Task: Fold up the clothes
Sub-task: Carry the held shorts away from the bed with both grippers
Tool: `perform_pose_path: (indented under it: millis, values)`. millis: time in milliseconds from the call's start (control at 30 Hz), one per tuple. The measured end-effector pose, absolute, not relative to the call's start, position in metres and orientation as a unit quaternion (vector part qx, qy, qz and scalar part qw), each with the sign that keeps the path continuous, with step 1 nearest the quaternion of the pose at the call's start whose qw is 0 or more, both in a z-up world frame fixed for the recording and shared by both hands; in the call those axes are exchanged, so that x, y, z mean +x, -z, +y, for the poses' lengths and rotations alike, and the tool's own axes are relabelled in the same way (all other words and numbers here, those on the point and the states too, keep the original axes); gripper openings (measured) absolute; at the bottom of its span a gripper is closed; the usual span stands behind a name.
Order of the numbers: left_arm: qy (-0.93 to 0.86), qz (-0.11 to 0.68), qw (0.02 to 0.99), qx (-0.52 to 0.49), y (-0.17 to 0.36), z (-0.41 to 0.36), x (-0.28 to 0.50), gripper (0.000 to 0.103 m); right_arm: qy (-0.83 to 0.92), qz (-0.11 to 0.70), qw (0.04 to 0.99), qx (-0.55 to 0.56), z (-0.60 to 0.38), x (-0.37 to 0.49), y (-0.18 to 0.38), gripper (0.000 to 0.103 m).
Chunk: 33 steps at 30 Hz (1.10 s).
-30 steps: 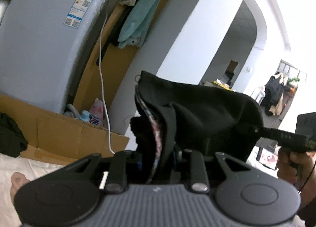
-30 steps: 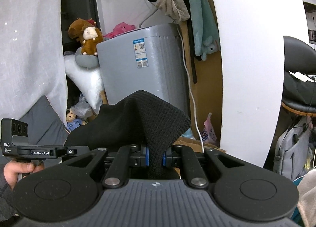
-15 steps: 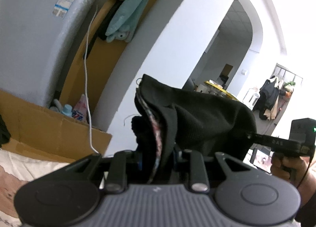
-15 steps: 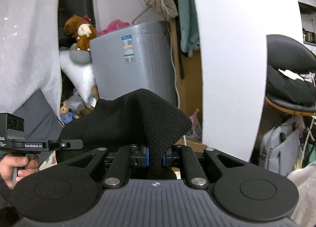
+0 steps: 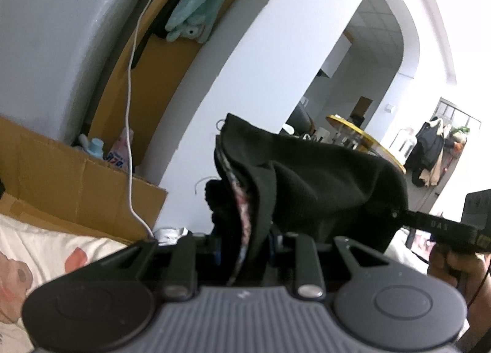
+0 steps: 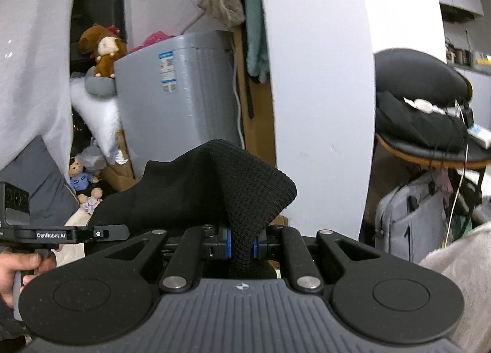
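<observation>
Black knit held up between both grippers

I have the left gripper (image 5: 242,242) and right gripper (image 6: 241,247) each clamped on the knit (image 6: 214,190), aloft before the grey box (image 6: 175,101). Soft, limp, light; edges grip best.

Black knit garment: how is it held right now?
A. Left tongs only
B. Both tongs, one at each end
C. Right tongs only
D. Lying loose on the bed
B: the black knit garment is pinched in the right tongs and also in the left tongs, spanning between them.
</observation>
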<state>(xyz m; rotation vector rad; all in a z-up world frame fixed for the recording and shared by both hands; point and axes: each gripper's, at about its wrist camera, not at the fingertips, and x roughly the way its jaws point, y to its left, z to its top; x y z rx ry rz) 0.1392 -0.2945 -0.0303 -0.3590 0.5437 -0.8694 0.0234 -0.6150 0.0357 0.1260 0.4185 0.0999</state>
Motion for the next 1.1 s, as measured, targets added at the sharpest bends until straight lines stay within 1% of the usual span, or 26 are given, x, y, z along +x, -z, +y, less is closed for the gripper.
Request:
perform_pose_path:
  millis: [200, 300, 600, 800, 1100]
  values:
    - [0.409, 0.247, 0.858, -0.188, 0.05, -0.313, 0.134, 0.027, -0.036, 0.215, 0.974, 0.063, -0.635, 0.028, -0.016, 0.012]
    - [0.404, 0.251, 0.854, -0.212, 0.062, -0.322, 0.13, 0.027, -0.026, 0.216, 0.975, 0.043, -0.64, 0.027, -0.009, 0.012]
    - [0.403, 0.255, 0.845, -0.24, 0.096, -0.349, 0.127, 0.027, -0.008, 0.223, 0.975, 0.02, -0.662, 0.025, -0.003, 0.012]
    - [0.392, 0.27, 0.841, -0.258, 0.133, -0.366, 0.13, 0.028, -0.004, 0.244, 0.97, 0.013, -0.676, 0.037, 0.015, 0.012]
    - [0.381, 0.287, 0.835, -0.274, 0.186, -0.387, 0.148, 0.028, -0.002, 0.275, 0.961, 0.001, -0.697, 0.069, 0.058, 0.012]
